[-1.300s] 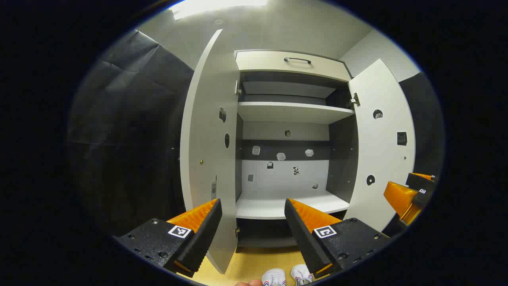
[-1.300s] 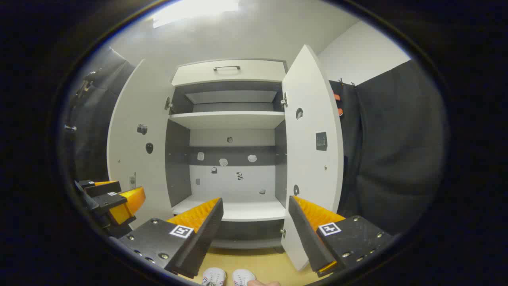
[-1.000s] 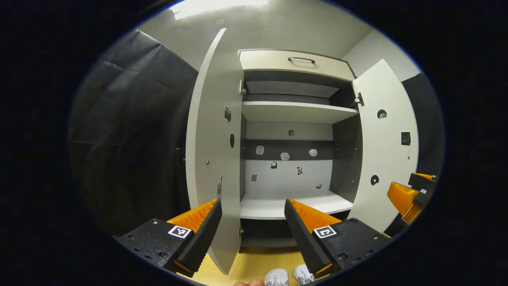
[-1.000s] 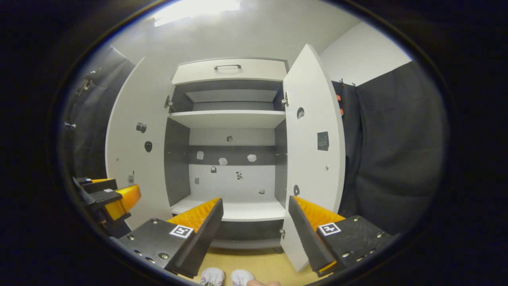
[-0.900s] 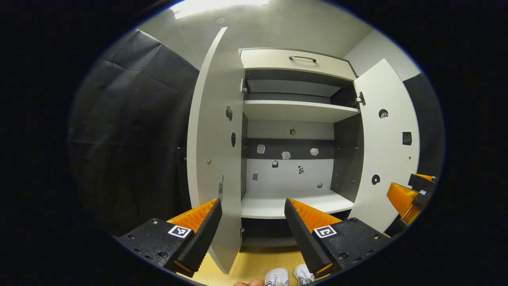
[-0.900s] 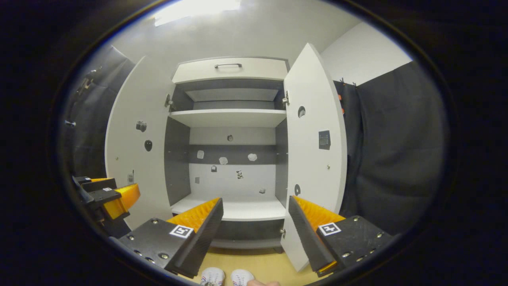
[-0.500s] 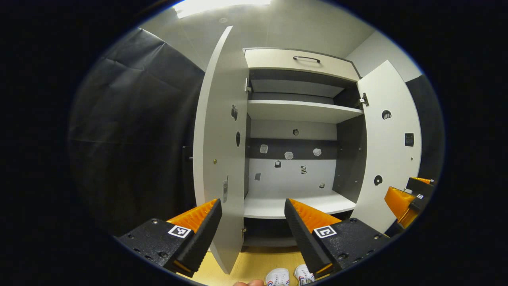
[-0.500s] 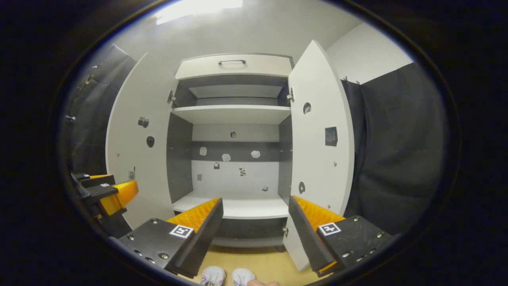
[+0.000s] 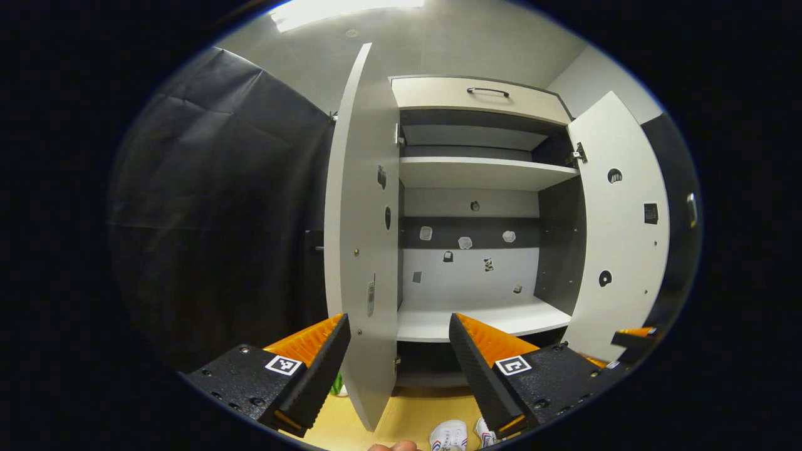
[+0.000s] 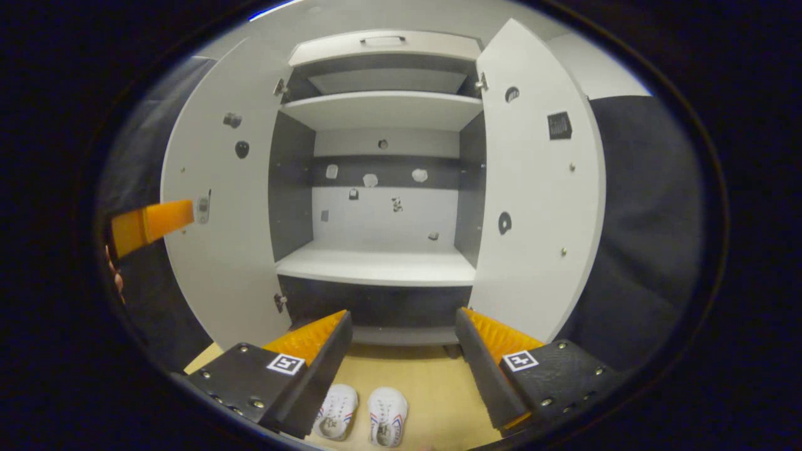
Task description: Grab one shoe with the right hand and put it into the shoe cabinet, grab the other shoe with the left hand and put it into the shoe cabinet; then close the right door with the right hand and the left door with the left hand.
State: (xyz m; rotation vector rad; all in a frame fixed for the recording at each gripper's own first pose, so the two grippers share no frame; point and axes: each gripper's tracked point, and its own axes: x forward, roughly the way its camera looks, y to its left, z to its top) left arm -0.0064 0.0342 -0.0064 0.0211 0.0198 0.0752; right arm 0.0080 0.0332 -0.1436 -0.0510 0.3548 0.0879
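Two white shoes (image 10: 362, 413) side by side on the floor (image 10: 438, 388) — toes toward the open shoe cabinet (image 10: 376, 266). Right gripper (image 10: 401, 357) and left gripper (image 9: 398, 357) — jaws spread, empty.

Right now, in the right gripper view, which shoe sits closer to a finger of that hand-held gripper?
The left shoe: its edge tucks under the hand-held gripper's finger, while the right shoe lies in the open gap.

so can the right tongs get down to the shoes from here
Probably yes. The right tongs hang open above the two shoes, which sit side by side on bare floor before the cabinet, with nothing between.
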